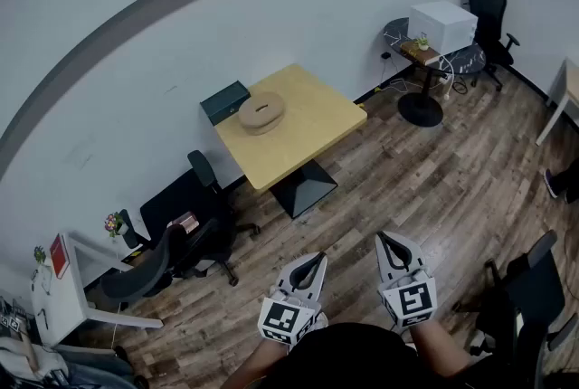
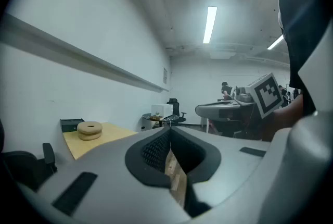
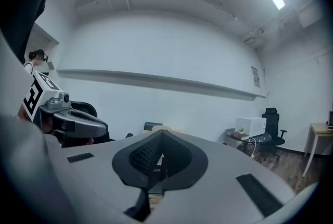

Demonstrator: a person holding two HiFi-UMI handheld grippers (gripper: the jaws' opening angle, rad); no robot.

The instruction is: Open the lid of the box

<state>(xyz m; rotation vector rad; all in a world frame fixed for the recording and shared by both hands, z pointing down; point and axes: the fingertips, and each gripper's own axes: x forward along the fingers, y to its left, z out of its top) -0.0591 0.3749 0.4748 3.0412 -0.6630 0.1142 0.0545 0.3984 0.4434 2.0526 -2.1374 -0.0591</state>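
A dark green box (image 1: pixel 224 100) with its lid down stands at the back edge of a yellow table (image 1: pixel 308 129), against the wall. In the left gripper view the box (image 2: pixel 72 125) is far off at the left; in the right gripper view only its top (image 3: pixel 152 126) shows above the jaws. Both grippers are held low near the person's body, a long way from the table. My left gripper (image 1: pixel 317 258) (image 2: pixel 169 132) has its jaws together with nothing in them. My right gripper (image 1: pixel 387 238) (image 3: pixel 160 134) is shut too and holds nothing.
A tan ring-shaped object (image 1: pixel 261 113) lies on the table beside the box. Black office chairs (image 1: pixel 194 233) stand left of the table on the wood floor. At the back right are a round dark table (image 1: pixel 425 52) with a white box (image 1: pixel 441 21), and another chair (image 1: pixel 488 12).
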